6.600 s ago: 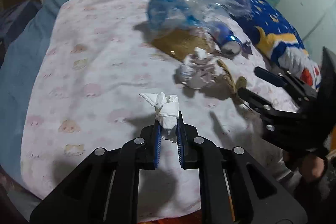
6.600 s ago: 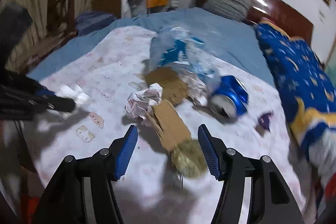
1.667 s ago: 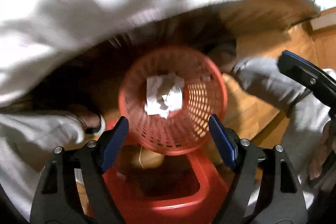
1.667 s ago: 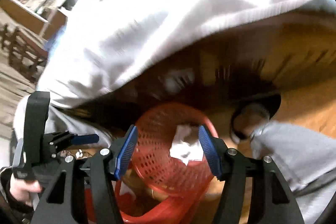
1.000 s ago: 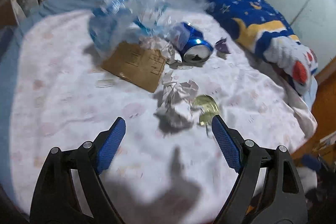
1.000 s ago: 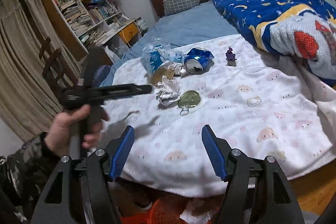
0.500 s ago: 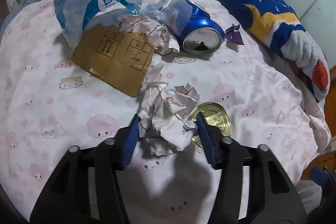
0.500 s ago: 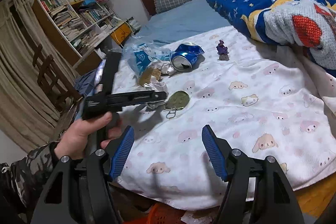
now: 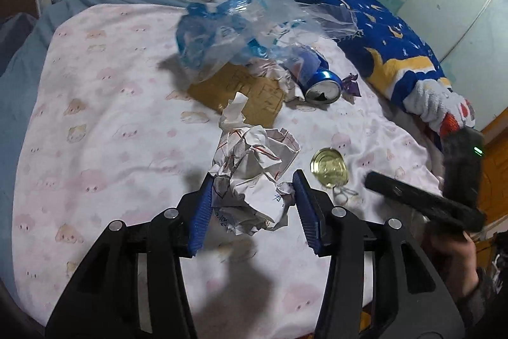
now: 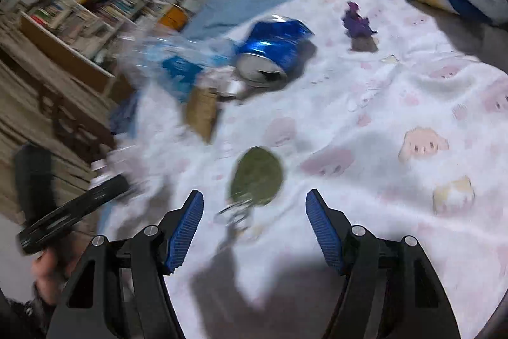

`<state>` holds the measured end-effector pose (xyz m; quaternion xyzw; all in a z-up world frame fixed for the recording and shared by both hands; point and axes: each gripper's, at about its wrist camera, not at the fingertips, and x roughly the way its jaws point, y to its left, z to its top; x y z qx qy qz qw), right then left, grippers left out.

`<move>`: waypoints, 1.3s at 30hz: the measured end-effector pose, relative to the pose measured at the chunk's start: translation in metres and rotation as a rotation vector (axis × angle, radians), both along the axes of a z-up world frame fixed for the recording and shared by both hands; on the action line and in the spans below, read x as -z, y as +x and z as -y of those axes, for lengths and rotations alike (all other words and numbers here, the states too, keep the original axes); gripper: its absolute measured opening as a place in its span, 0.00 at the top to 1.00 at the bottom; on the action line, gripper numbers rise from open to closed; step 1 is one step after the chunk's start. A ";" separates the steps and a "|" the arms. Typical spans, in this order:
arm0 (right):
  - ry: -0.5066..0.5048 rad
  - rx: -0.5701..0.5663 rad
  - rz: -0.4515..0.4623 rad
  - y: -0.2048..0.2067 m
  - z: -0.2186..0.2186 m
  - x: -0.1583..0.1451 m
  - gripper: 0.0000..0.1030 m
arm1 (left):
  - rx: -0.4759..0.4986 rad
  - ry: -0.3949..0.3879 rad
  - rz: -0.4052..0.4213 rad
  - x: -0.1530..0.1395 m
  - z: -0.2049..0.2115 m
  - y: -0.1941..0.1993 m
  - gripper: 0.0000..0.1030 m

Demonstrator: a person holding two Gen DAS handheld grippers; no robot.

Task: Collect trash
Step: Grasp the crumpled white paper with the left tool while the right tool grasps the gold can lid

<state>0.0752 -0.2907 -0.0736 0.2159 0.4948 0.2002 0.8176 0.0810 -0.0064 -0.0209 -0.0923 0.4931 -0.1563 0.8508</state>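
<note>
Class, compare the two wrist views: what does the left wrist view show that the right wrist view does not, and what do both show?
Only the left wrist view shows the crumpled paper ball between the left tool's pads, and the pale sliding door.

Only the right wrist view shows the bookshelf and the right tool's open pads.

Both show the blue can, gold lid, purple wrapper, cardboard and plastic bag.

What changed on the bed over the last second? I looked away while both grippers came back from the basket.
The left gripper moved in on the crumpled paper and closed its jaws onto it; the wad now sits pinched between them. The right gripper, jaws open and empty, dropped toward the gold can lid. The blue can, cardboard piece and plastic bag lie where they were.
</note>
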 end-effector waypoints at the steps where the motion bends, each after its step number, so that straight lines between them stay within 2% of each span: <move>1: 0.001 0.000 -0.008 0.006 -0.002 0.004 0.34 | -0.001 -0.006 -0.004 0.001 -0.002 -0.001 0.52; 4: -0.014 -0.023 -0.018 0.019 -0.011 0.009 0.34 | 0.004 -0.020 -0.009 0.003 -0.006 0.000 0.52; 9: -0.010 -0.072 -0.038 0.034 -0.025 0.018 0.21 | 0.021 -0.031 -0.011 0.007 -0.006 0.002 0.52; 17: -0.005 -0.135 -0.026 0.035 -0.045 0.013 0.22 | 0.026 -0.037 -0.014 0.009 -0.007 0.001 0.52; 21: 0.032 -0.151 -0.037 0.033 -0.053 0.014 0.22 | 0.029 -0.040 -0.005 0.005 -0.006 0.000 0.52; 24: 0.140 -0.128 -0.055 0.040 -0.048 0.020 0.23 | 0.035 -0.043 -0.008 0.005 -0.004 -0.001 0.52; 26: 0.168 -0.122 -0.059 0.042 -0.048 0.022 0.24 | 0.036 -0.044 -0.009 0.005 -0.004 -0.002 0.52; 28: 0.213 -0.113 -0.068 0.046 -0.047 0.026 0.30 | 0.035 -0.045 -0.010 0.005 -0.005 -0.002 0.52; 29: 0.231 -0.112 -0.077 0.047 -0.046 0.028 0.38 | 0.034 -0.047 -0.009 0.005 -0.006 -0.002 0.52; 34: 0.232 -0.087 -0.135 0.053 -0.045 0.038 0.54 | 0.030 -0.050 -0.007 0.004 -0.008 -0.001 0.52; 36: 0.222 -0.066 -0.144 0.052 -0.045 0.041 0.65 | 0.029 -0.049 -0.005 0.003 -0.009 -0.001 0.52; 39: 0.176 -0.060 -0.140 0.049 -0.047 0.041 0.68 | 0.026 -0.048 -0.005 0.004 -0.011 -0.001 0.52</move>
